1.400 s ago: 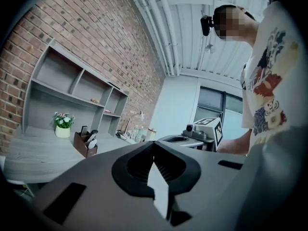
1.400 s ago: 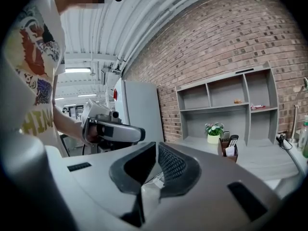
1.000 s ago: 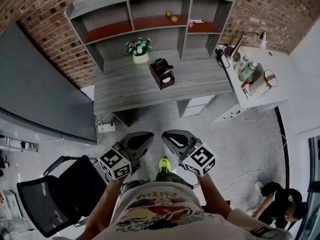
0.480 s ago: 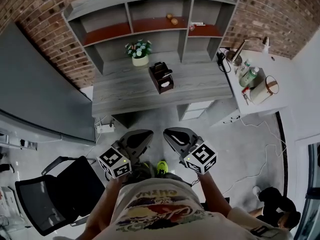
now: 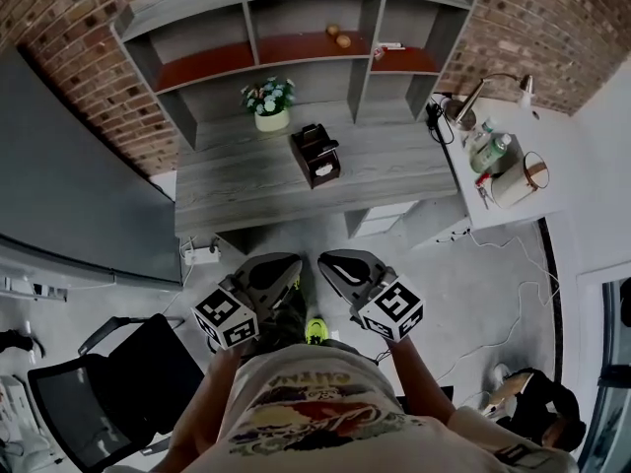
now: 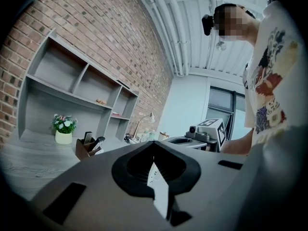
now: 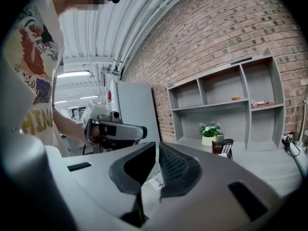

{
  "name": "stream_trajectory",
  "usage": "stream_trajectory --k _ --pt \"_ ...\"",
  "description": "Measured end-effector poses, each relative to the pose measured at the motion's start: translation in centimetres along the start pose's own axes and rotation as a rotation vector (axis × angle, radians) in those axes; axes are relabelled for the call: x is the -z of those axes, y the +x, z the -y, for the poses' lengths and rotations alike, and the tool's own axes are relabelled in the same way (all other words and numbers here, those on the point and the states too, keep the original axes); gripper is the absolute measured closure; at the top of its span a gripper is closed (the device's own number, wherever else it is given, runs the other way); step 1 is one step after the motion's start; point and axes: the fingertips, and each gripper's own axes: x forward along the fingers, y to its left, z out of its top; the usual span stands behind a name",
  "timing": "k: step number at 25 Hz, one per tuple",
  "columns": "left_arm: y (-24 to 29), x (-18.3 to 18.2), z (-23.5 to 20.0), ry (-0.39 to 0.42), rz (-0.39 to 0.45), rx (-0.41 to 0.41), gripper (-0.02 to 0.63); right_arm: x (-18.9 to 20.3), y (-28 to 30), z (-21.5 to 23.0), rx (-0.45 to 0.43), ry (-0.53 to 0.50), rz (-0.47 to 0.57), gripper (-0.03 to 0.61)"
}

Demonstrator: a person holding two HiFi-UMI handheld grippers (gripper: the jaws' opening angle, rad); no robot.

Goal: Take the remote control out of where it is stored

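Note:
A brown holder [image 5: 315, 156] stands on the grey desk [image 5: 237, 180], with a dark remote control [image 6: 97, 142] sticking up out of it. The right gripper view shows the same holder [image 7: 222, 151] with a keypad remote [image 7: 226, 146] in it, far ahead. My left gripper [image 5: 286, 265] and right gripper [image 5: 330, 262] are side by side in front of the person's body, well short of the desk, over the floor. Both are shut with nothing between their jaws [image 6: 154, 143] [image 7: 157, 144].
A potted plant [image 5: 268, 101] sits behind the holder, under an open shelf unit [image 5: 296, 37]. A white side table [image 5: 513, 161] with a lamp and bottles is at right. A black chair [image 5: 94, 387] stands at lower left, a power strip [image 5: 202, 254] lies on the floor, and another person [image 5: 537, 412] is at lower right.
The person has stepped a little closer to the desk and both grippers came along. Their jaws have stayed shut and empty.

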Motion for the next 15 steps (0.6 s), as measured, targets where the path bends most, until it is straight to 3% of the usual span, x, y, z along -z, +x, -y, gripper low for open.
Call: stream_trajectory --k 15 --pt "5.6 -2.7 -8.7 -0.039 -0.02 0.103 0.614 -2.4 5.5 7.0 0.073 -0.003 -0.063 0.568"
